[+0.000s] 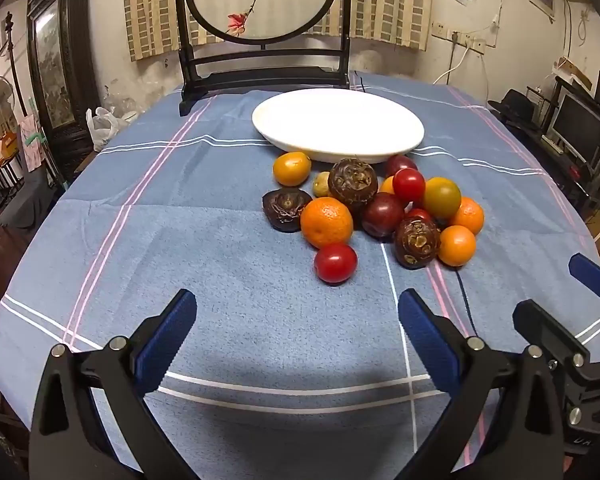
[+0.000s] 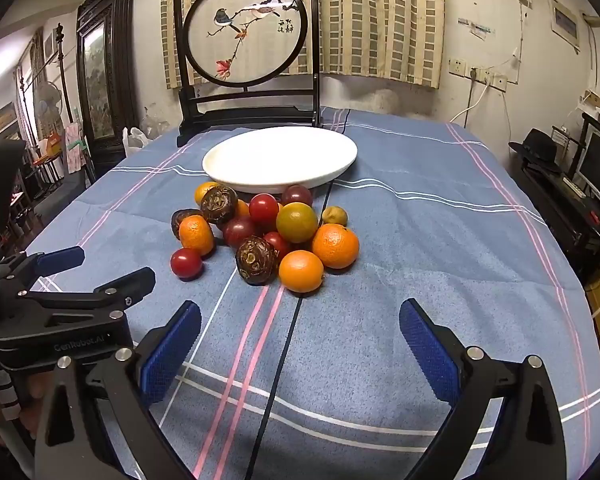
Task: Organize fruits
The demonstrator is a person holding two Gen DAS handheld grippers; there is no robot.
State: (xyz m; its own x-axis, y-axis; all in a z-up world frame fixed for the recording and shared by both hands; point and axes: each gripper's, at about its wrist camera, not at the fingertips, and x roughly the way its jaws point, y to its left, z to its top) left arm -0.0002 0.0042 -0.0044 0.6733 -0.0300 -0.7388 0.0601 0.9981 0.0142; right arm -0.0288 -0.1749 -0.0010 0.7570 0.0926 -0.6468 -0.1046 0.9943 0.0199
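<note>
Blue-padded fingers fill the bottom of both wrist views. Left gripper (image 1: 298,322) spread wide, nothing between the pads, only tablecloth (image 1: 160,240) under it. Right gripper (image 2: 300,330) likewise wide and empty.

Fruit pile (image 1: 374,210) sits loose on the cloth, at about 12 to 1 o'clock from the left fingers, dead ahead at 12 o'clock from the right ones. White plate (image 1: 338,122) lies just beyond the pile, far side, empty; the rear fruits are right at its rim.

Closest piece to the left gripper: red tomato (image 1: 335,262), at the pile's near edge, slightly apart at the front, a little right of the finger gap. Closest to the right gripper: small orange (image 2: 301,271), near edge of pile, almost on the centre line, touching the brown knobbly fruit (image 2: 256,260) at its 9 o'clock.

Fruits are roundish, no long axis to align. Judgement: nothing sorted yet; either hand could start, each on its own near fruit, then carry over the pile to the plate. Neighbours may roll when one is pulled.
</note>
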